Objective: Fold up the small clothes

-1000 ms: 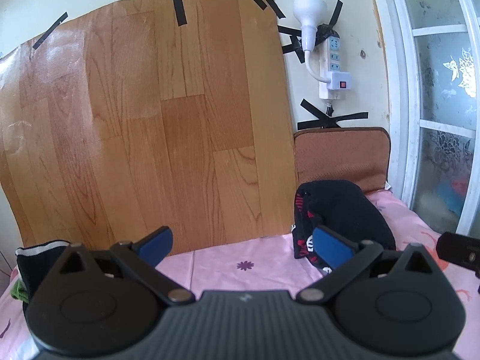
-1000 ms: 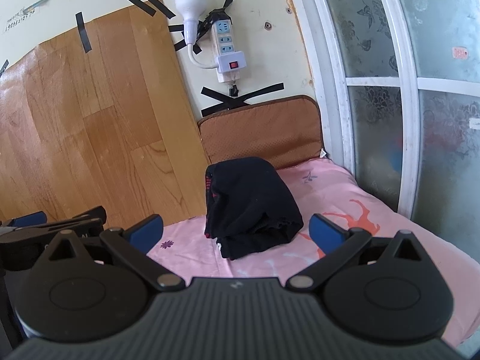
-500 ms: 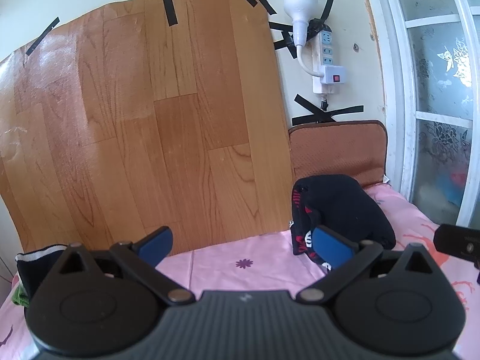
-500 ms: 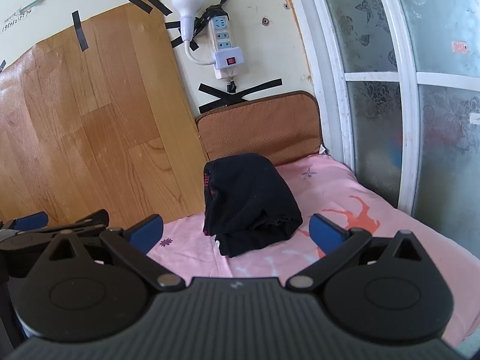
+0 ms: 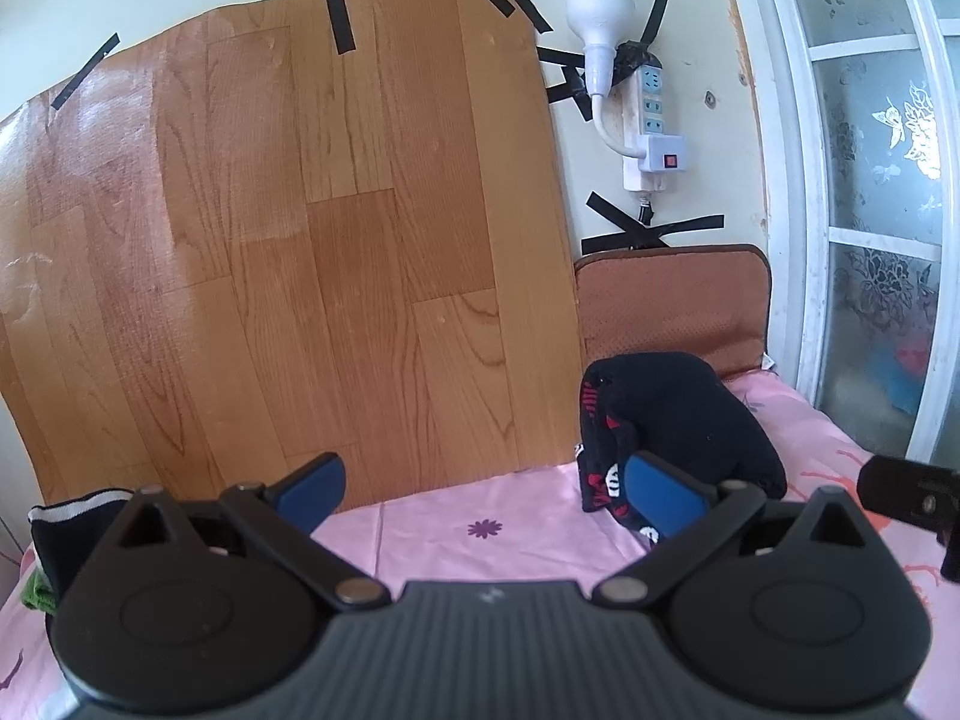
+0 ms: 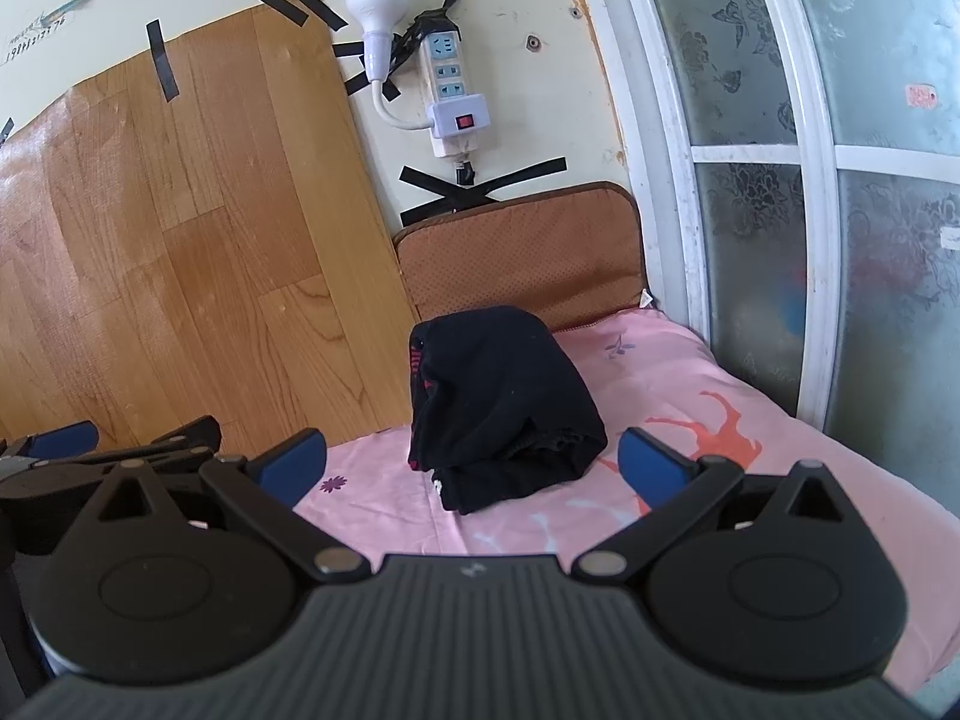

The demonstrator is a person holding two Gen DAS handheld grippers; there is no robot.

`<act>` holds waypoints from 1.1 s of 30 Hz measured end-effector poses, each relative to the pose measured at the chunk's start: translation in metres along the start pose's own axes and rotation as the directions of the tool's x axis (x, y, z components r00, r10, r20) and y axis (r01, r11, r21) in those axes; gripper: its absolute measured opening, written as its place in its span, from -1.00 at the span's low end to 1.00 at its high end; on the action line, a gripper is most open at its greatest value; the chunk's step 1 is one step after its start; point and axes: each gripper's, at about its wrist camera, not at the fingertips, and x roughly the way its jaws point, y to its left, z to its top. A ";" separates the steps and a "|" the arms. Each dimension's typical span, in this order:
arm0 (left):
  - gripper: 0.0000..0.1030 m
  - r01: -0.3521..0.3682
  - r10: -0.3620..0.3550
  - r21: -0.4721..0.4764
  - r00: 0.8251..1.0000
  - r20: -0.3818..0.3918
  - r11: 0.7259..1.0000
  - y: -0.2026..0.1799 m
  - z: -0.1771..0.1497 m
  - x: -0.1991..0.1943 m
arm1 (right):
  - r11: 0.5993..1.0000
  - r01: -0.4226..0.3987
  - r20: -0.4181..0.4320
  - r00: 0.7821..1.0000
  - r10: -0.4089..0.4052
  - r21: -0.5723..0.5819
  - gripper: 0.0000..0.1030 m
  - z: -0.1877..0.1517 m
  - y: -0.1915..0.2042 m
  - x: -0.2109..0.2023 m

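Note:
A folded black garment (image 6: 504, 402) with red and white print lies on the pink sheet (image 6: 690, 396) against a brown cushion (image 6: 522, 252); it also shows in the left wrist view (image 5: 678, 420). My right gripper (image 6: 474, 459) is open and empty, just short of the garment. My left gripper (image 5: 486, 486) is open and empty, with the garment behind its right finger. A second dark garment with a white-striped cuff (image 5: 66, 522) lies at the far left over something green (image 5: 36, 588).
A wood-pattern board (image 5: 288, 228) is taped to the wall behind the bed. A power strip with a bulb (image 6: 444, 78) hangs on the wall. A frosted glass door (image 6: 810, 180) stands at the right. The left gripper shows in the right wrist view (image 6: 108, 456).
Both views have shifted slightly: the garment and wall have moved down in the left view, as if the grippers rose and tilted. Both grippers stay open and empty.

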 end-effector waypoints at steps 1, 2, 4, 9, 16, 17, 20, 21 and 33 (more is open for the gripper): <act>0.99 0.000 0.000 -0.002 1.000 0.000 1.000 0.000 0.000 0.000 | 1.000 0.000 0.000 1.000 0.000 0.001 1.00 0.000 0.000 0.000; 0.99 0.000 0.000 -0.002 1.000 0.000 1.000 0.000 0.000 0.000 | 1.000 0.000 0.000 1.000 0.000 0.000 1.00 0.000 0.000 0.000; 0.99 0.000 0.000 -0.001 1.000 0.002 1.000 0.000 0.000 -0.001 | 1.000 -0.002 0.000 1.000 0.002 -0.002 1.00 -0.001 0.000 0.000; 0.99 0.002 -0.002 0.007 1.000 0.001 1.000 -0.001 -0.001 -0.001 | 1.000 -0.001 -0.001 1.000 0.001 -0.002 1.00 -0.001 0.000 0.000; 0.99 0.006 -0.006 0.016 1.000 -0.008 1.000 -0.004 -0.003 0.002 | 1.000 0.000 -0.003 1.000 0.000 0.003 1.00 -0.001 -0.002 0.000; 0.99 0.009 -0.008 0.020 1.000 -0.010 1.000 -0.005 -0.004 0.003 | 1.000 0.000 -0.004 1.000 0.000 0.004 1.00 -0.001 -0.002 0.001; 0.99 0.015 -0.015 0.033 1.000 -0.015 0.999 -0.008 -0.006 0.004 | 1.000 0.001 -0.007 1.000 -0.001 0.008 1.00 -0.002 -0.005 0.001; 0.99 0.019 -0.019 0.037 1.000 -0.018 0.999 -0.009 -0.006 0.005 | 1.000 0.002 -0.008 1.000 -0.002 0.010 1.00 -0.002 -0.006 0.001; 0.99 0.017 -0.015 0.046 1.000 -0.025 0.999 -0.013 -0.011 0.010 | 1.000 0.006 -0.015 1.000 -0.006 0.023 1.00 -0.003 -0.012 0.004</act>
